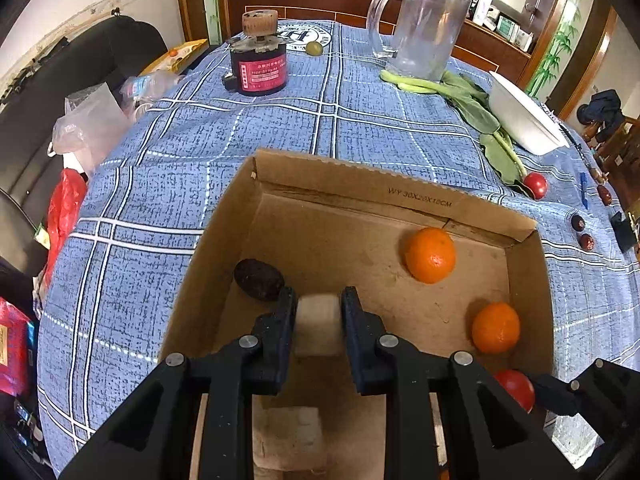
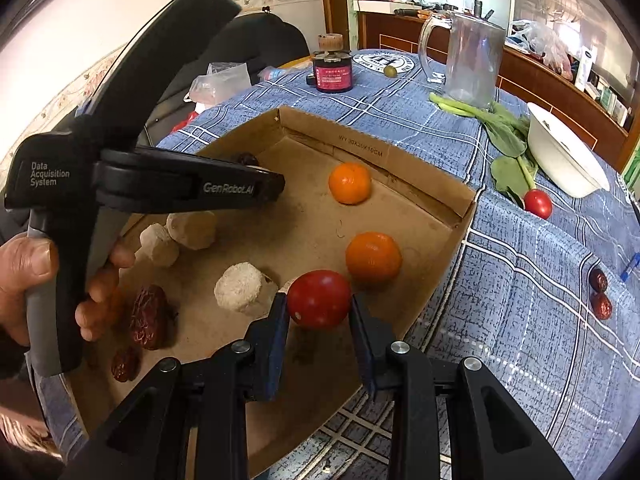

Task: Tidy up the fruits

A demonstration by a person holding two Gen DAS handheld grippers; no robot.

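Observation:
A cardboard box (image 1: pixel 400 188) (image 2: pixel 432 188) sits on the blue plaid table. In it lie two oranges (image 1: pixel 430 255) (image 1: pixel 495 327) (image 2: pixel 350 183) (image 2: pixel 373 257), a dark fruit (image 1: pixel 259 279), several pale lumps (image 2: pixel 239 287) and red dates (image 2: pixel 149 317). My left gripper (image 1: pixel 319 300) is shut on a pale lump (image 1: pixel 318 322) over the box floor. My right gripper (image 2: pixel 319 304) is shut on a red tomato (image 2: pixel 319 299) (image 1: pixel 516 388) above the box's near edge. The left gripper body (image 2: pixel 160 184) shows in the right wrist view.
On the table outside the box: another red tomato (image 2: pixel 537 203) (image 1: pixel 535 185), dates (image 2: pixel 600 296) (image 1: pixel 584 234), leafy greens (image 1: pixel 472 108), a white bowl (image 1: pixel 524 120) (image 2: pixel 564 160), a glass jug (image 1: pixel 424 24), a black canister (image 1: pixel 259 64), a green fruit (image 1: pixel 314 48).

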